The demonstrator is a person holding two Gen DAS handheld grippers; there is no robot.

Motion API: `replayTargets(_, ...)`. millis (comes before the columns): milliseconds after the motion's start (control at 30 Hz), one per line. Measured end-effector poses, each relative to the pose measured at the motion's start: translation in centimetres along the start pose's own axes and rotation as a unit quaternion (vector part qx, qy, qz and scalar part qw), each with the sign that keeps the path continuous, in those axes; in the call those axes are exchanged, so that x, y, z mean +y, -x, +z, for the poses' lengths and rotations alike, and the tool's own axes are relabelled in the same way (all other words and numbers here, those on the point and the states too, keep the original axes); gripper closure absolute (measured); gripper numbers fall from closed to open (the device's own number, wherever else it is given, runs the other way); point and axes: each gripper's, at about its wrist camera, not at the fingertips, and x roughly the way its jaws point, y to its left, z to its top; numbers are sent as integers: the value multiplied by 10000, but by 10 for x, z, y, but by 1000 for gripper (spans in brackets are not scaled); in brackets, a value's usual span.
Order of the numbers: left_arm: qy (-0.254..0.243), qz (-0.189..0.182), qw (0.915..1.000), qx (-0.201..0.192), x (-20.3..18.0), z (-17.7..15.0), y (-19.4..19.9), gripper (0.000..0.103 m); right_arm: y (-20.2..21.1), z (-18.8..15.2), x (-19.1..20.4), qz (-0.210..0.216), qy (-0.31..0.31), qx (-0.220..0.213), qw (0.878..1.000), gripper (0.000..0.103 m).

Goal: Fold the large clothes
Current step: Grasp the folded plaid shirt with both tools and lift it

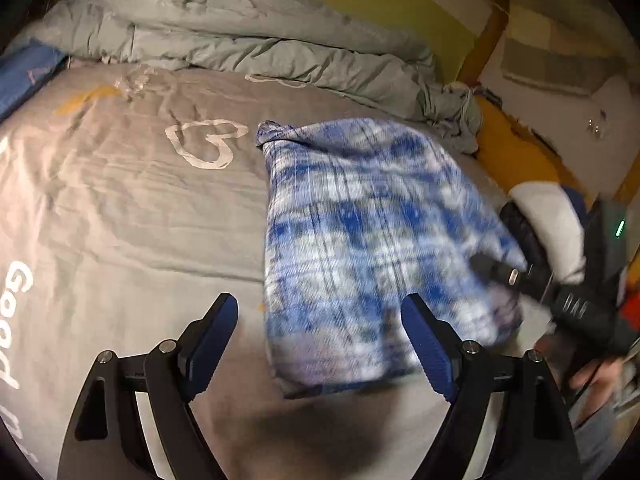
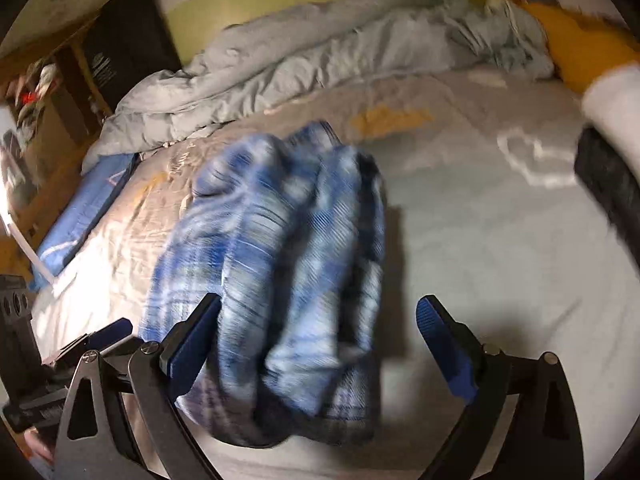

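Two grippers over the bed sheet (image 1: 132,216). Left gripper (image 1: 320,344): jaws wide, nothing between the pads, at the near edge of the plaid garment (image 1: 372,240). Right gripper (image 2: 318,344): jaws wide, near the garment's bunched near end, pads not pressing it. Garment lies blurred and roughly folded on the sheet. Beyond the garment, a crumpled grey duvet (image 1: 224,40) along the wall.

In the left wrist view, the folded garment (image 1: 360,248) lies on the bed (image 1: 120,208), right of centre of the frame. The crumpled duvet (image 1: 248,36) lies behind it, along the top. The right tool (image 1: 568,296) is at the right edge, beside the garment.
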Motion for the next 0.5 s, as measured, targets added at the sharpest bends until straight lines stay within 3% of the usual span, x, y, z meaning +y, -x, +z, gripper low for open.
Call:
replayTargets(167,545,-471,9969,312,11,20,-26,15,-21,-10,-32,729,-707,426,9939,8)
replayTargets(267,1029,-761,9892,709,23,28,-56,15,-32,-12,-46,1171,-995,509,9868,13)
replayTargets(333,1391,-1078,9810,812,33,28,-72,15,-36,-12,-46,1378,-922,468,9851,38)
replayTargets(400,1449,-1270,9782,775,35,29,-78,27,-41,-13,-45,1500,-921,449,9834,44)
replayTargets(467,1182,-1348,9816,650,28,30,-76,61,-40,-15,-45,1553,-898,356,9831,56)
replayTargets(500,1037,-1354,9839,537,22,32,-71,67,-39,-15,-44,1569,-916,313,9829,61)
